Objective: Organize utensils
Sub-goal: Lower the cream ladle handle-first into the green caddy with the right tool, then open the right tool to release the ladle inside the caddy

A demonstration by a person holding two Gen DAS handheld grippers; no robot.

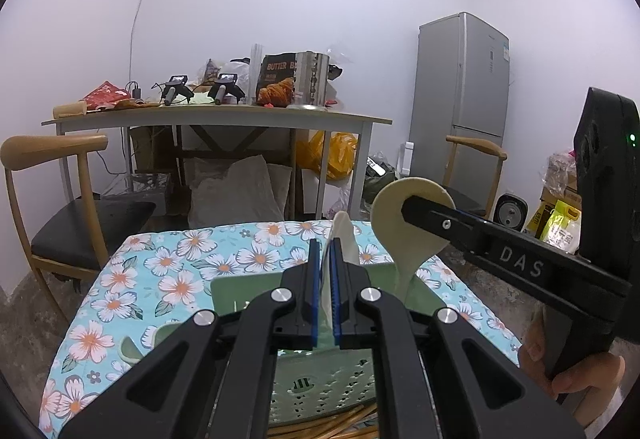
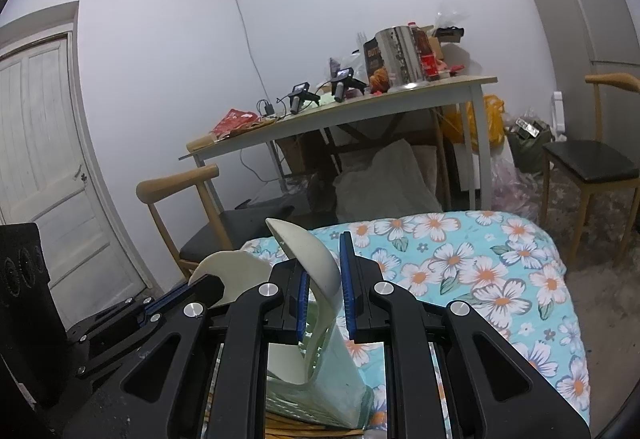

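A: Where is everything placed?

B: A green perforated basket (image 1: 320,383) is set on the floral cloth (image 1: 160,271). Over it, two cream spoons are held up.

A: How are they gripped?

B: One spoon (image 1: 345,235) is clamped by the handle in the left gripper (image 1: 327,279); the other spoon (image 2: 312,259) is pinched in the right gripper (image 2: 326,287), at the neck under its bowl.

A: Handling?

B: Light, stiff, smooth plastic is judged; slipping is likely, so the handle should be taken.

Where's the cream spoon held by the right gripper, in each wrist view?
Left wrist: cream plastic spoon right of centre, bowl up, clamped in the right gripper.
Right wrist: same spoon at centre, between the blue pads.
Shared landmark: perforated steel cylinder on the far table.
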